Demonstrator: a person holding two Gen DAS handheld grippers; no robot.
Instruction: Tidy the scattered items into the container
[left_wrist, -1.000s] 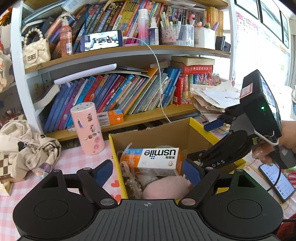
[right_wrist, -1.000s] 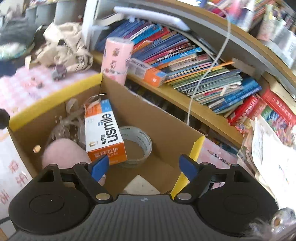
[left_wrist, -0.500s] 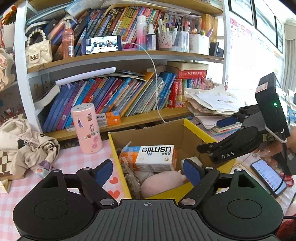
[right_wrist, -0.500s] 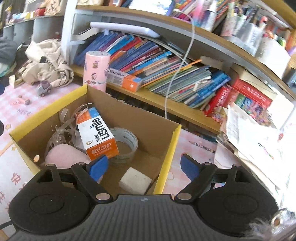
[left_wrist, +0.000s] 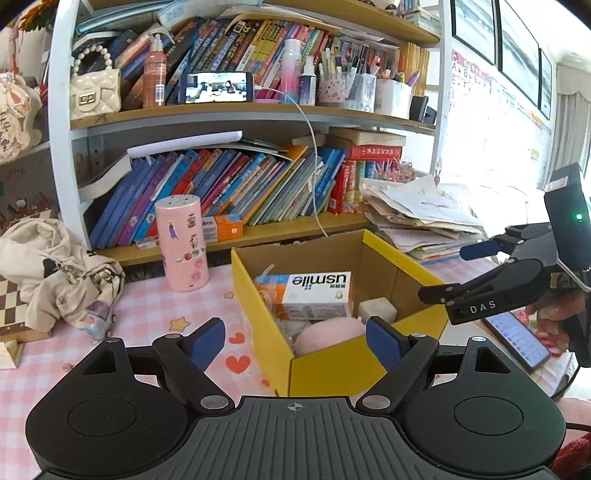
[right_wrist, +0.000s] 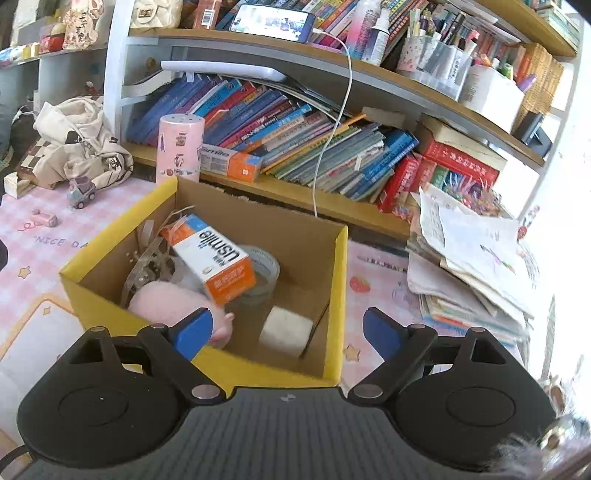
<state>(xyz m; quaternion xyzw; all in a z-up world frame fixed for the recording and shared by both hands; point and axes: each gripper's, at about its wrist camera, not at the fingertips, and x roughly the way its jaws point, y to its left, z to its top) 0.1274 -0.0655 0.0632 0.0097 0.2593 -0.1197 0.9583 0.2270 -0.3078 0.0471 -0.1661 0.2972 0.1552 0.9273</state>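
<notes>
Two grippers hang above the pink checked table, and neither has anything between its blue pads. The left gripper (left_wrist: 294, 338) has its jaws spread wide, pointing down at the near left corner of the yellow cardboard box (left_wrist: 332, 365). The right gripper (right_wrist: 287, 330) stands over the box's near wall; its jaws are opening, with only air between them. In the left wrist view it shows from the side, off the box's right edge, with a hand (left_wrist: 557, 314) around its grip.

Inside the box (right_wrist: 338, 295), a white and orange usmile carton (right_wrist: 214, 258) lies tilted across the other contents. A pink plush thing (right_wrist: 173, 306) sits against the near wall, touching the carton's lower end. A roll of clear tape (right_wrist: 264, 269) lies flat on the floor behind the carton, and a white block (right_wrist: 286, 330) rests near the right wall, apart from the tape. Crumpled clear wrapping (right_wrist: 147, 258) fills the left side.

Outside the box, a pink sticker-covered canister (left_wrist: 181, 243) stands upright just beyond its far left corner, toward the table's back edge. A small grey toy (left_wrist: 98, 319) lies further left beside a heap of cream cloth (left_wrist: 55, 269). Another small pink thing (right_wrist: 44, 219) lies on the table near the left edge of the right wrist view. A phone (left_wrist: 517, 341) lies face up near the table's right edge, below the right gripper. Loose papers (right_wrist: 472, 258) are piled right of the box, in front of the bookshelf (left_wrist: 258, 110).
</notes>
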